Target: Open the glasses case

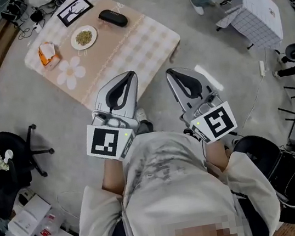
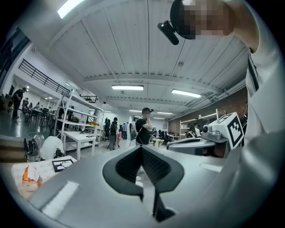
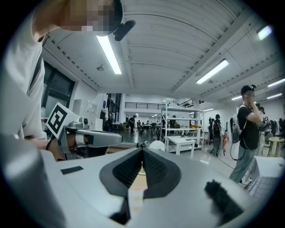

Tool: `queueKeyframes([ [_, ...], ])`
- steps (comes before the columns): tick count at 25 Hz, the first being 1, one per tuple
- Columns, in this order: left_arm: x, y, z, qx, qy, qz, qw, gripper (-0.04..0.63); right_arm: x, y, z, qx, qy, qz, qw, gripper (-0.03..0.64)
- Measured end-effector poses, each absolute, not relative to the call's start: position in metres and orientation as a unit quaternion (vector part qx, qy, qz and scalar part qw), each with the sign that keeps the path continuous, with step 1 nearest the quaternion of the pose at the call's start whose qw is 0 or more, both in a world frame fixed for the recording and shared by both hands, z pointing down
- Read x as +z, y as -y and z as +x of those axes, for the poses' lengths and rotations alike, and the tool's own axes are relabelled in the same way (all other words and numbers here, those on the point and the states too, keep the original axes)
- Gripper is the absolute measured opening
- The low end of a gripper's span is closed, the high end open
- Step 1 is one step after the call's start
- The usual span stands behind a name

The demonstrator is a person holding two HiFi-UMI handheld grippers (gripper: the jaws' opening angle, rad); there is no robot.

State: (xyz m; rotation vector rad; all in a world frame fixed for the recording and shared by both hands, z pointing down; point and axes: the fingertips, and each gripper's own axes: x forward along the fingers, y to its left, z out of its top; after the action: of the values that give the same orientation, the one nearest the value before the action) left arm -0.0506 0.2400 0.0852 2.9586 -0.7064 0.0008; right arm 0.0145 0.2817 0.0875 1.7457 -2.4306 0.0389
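Head view: low table [image 1: 141,43] with a checked cloth and flower prints, standing on a grey floor.

- The black glasses case [image 1: 113,18] lies flat with its lid shut, on the table's far side near the far edge.
- Picture frame [image 1: 75,10] is at the table's far left corner.
- Plate [image 1: 84,37] of greenish food is mid-table, nearer than the case.
- Orange packet [image 1: 48,53] is by the table's left edge.

Left gripper [image 1: 126,79]: jaws pressed together with nothing between them. In the head view its tip overlaps the table's near edge, but I cannot tell its height above the table. It is well apart from the case.

Right gripper [image 1: 175,74]: jaws also together and empty. It is off the table's near edge, over the floor, beside the left one. Each has its marker cube at the hand end.

Left gripper view: the ribbed pads meet at the tip. The table shows low on the left with the packet and the frame on it. The other gripper shows to the right.

Right gripper view: the pads meet at the tip, and a sliver of the beige table shows behind them.

Black office chair [image 1: 18,157] stands well off the table's left side. A person stands well beyond the table's right end in the room.
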Motion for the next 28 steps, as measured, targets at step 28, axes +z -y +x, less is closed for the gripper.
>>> queueKeyframes([
  [28, 0.113, -0.113, -0.031, 0.019, 0.362, 0.929, 0.078, 0.006, 0.114, -0.129, 0.052, 0.035, 0.875, 0.475, 0.084, 0.015],
])
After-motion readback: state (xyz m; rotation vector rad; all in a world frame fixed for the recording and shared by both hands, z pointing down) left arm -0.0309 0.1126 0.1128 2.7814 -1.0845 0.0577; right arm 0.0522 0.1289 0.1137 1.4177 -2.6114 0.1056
